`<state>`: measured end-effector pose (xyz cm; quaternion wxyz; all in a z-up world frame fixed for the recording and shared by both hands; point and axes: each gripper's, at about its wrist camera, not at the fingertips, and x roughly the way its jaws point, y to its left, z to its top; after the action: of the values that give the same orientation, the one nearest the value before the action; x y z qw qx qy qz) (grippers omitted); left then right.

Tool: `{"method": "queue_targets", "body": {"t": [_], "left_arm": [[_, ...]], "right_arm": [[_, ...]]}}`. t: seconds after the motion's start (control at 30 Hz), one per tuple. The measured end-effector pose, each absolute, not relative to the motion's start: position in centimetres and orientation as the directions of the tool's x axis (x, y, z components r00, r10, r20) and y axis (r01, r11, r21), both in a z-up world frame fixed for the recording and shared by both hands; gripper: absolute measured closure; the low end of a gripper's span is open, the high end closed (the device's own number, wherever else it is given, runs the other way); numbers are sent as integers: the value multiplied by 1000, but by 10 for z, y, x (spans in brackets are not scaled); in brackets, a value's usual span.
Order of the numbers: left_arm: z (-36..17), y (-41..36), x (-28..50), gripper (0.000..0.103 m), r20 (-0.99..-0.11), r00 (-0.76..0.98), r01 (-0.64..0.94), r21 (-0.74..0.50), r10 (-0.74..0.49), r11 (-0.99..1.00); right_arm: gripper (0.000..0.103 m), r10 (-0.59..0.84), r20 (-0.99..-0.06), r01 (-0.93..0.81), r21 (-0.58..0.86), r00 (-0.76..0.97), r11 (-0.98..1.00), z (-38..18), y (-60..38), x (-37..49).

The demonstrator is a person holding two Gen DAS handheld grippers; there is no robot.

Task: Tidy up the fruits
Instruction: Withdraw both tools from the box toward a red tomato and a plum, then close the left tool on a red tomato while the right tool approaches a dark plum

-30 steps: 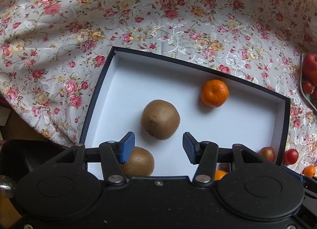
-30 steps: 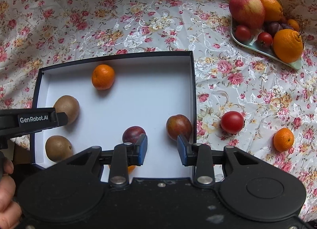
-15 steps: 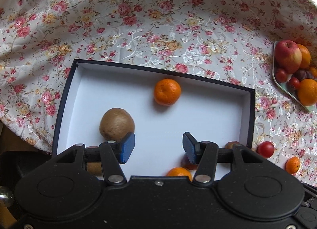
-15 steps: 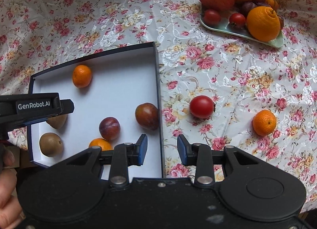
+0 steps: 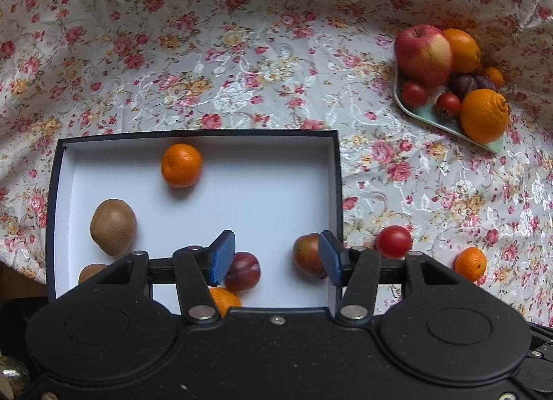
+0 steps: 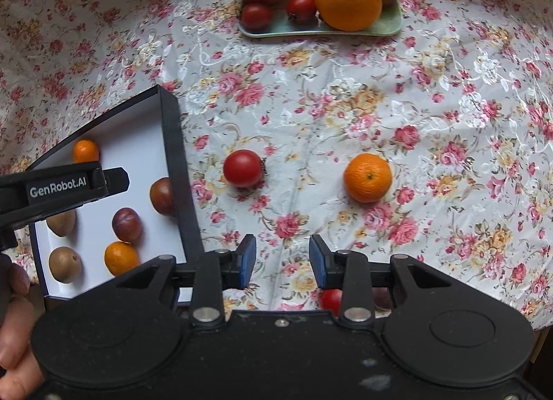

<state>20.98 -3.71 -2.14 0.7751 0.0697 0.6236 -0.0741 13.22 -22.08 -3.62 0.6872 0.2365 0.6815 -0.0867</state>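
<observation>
The shallow box (image 5: 337,192) holds six fruits: two tangerines, two kiwis and two plums. The left gripper (image 5: 273,258) hovers over its near right part with blue pads spread apart and nothing between them. One tangerine (image 5: 180,165) lies ahead and to the gripper's left, near the far wall. The other tangerine (image 5: 223,299) sits just under the left finger. One kiwi (image 5: 113,226) rests by the left wall, and the second kiwi (image 5: 90,270) is half hidden behind the gripper body. One plum (image 5: 243,271) lies just beside the left pad, and the other plum (image 5: 307,254) is against the box's right wall.

The right gripper (image 6: 282,256), also spread and empty, is outside that wall over the floral cloth (image 6: 345,106). A loose tomato (image 6: 242,168) lies ahead to its left and a loose tangerine (image 6: 367,177) ahead to its right, well apart, with bare cloth between. Two more small fruits peek from under its right finger. A heaped plate (image 6: 390,25) sits farther ahead.
</observation>
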Motion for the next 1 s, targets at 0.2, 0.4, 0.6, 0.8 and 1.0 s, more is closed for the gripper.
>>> {"method": "queue_targets", "body": {"t": [0.2,0.4,0.6,0.8,1.0], "left_arm": [[-25,-74,197,45,-981,186,268,-3,-55,964],[-29,-109,178,45,-985,151,338,-23,-79,941],[-35,-136,156,45,-987,152,413,14,-54,911],[-47,-147,136,45,-989,151,462,61,-11,885],[-54,-141,118,45,-993,110,479,23,-34,878]], "right_arm": [[66,181,-983,490,170,25,855,-44,-253,110],[66,137,-990,524,106,-21,845,-52,-280,86],[66,175,-983,556,115,-56,824,-59,-302,66],[66,221,-975,597,159,-31,787,-52,-313,56],[66,235,-972,670,170,-8,722,-46,-320,37]]}}
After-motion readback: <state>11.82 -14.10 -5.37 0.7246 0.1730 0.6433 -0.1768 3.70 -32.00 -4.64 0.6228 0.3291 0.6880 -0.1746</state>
